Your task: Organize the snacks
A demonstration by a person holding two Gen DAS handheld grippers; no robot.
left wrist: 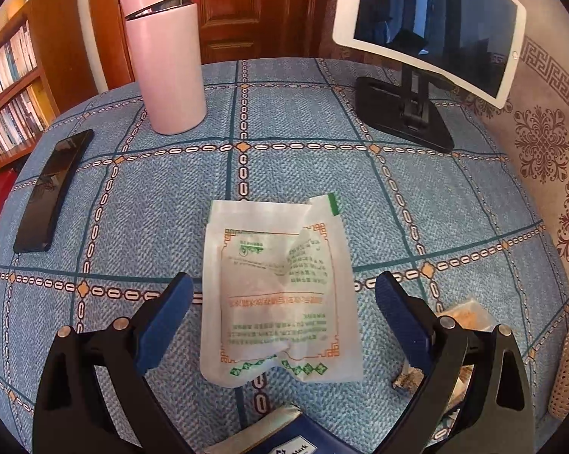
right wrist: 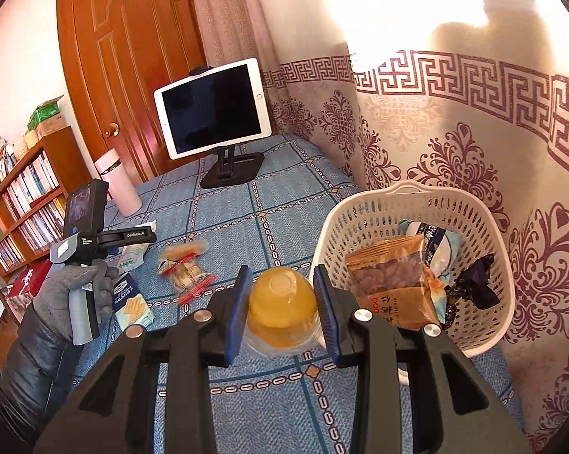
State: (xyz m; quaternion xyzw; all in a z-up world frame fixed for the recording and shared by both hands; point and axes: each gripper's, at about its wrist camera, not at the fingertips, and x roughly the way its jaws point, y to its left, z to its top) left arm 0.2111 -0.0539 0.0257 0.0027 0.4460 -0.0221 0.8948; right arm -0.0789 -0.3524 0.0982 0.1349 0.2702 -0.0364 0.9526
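Here, right hand-held gripper (right wrist: 282, 304) tight around orange jelly cup (right wrist: 282, 299), beside basket (right wrist: 417, 204).

We see a woven, matt blue tablecloth (left wrist: 292, 121). The white packet (left wrist: 277, 291) looks like crinkled paper or film. The pink bottle (left wrist: 163, 49) is smooth and satin, the phone (left wrist: 53, 193) glossy black. The basket (right wrist: 364, 223) is perforated white plastic, the jelly cup (right wrist: 282, 302) clear glossy plastic, the door (right wrist: 133, 56) varnished wood.
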